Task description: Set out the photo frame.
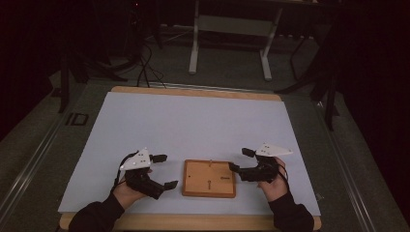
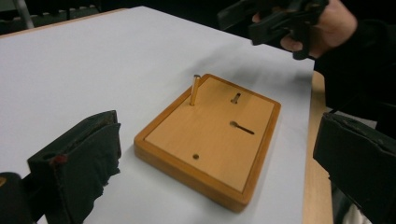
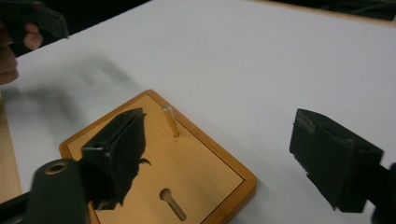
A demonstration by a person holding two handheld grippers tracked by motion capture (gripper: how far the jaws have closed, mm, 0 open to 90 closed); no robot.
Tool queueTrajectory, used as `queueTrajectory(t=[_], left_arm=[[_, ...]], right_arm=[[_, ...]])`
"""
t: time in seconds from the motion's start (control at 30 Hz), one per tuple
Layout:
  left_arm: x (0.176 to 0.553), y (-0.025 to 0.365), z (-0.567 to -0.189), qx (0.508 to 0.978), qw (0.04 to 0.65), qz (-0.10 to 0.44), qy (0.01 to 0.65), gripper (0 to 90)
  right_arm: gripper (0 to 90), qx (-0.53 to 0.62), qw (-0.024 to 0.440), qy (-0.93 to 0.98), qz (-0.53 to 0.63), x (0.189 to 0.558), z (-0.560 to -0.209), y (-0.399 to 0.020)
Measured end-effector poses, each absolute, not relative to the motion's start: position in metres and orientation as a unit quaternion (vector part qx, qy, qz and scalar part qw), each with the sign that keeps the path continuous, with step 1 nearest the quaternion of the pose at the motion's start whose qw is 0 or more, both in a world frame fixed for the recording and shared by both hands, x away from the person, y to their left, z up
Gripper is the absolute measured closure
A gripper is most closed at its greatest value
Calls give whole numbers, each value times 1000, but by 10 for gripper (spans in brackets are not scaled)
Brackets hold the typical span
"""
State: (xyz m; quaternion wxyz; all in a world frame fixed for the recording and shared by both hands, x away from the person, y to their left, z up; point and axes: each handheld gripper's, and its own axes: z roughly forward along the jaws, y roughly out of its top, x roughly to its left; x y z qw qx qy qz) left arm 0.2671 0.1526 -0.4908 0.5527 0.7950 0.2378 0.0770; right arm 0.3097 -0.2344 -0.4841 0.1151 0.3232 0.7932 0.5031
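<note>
A flat wooden board (image 1: 209, 179) lies on the white sheet near the table's front edge, between my two grippers. A thin brass peg (image 1: 211, 161) stands upright by its far edge, and keyhole slots (image 2: 242, 128) and a small hole mark its top. My left gripper (image 1: 166, 170) hovers just left of the board, jaws wide apart and empty. My right gripper (image 1: 241, 159) sits at the board's right side, also open with nothing held. In the left gripper view the peg (image 2: 194, 90) stands ahead on the board (image 2: 210, 140). In the right gripper view the peg (image 3: 171, 120) leans between my jaws, untouched.
A white sheet (image 1: 193, 125) covers the wooden table (image 1: 193, 223). Beyond the far edge are a dark floor, cables (image 1: 145, 63) and a white stand's legs (image 1: 193, 53). The other hand's gripper (image 2: 275, 21) shows at the top right of the left gripper view.
</note>
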Motion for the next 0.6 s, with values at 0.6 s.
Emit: queueTrajectory(t=[0.6], left_arm=[[300, 98, -489, 812, 528, 74, 237, 79]], right_arm=[[176, 308, 139, 783, 522, 276, -479, -261]])
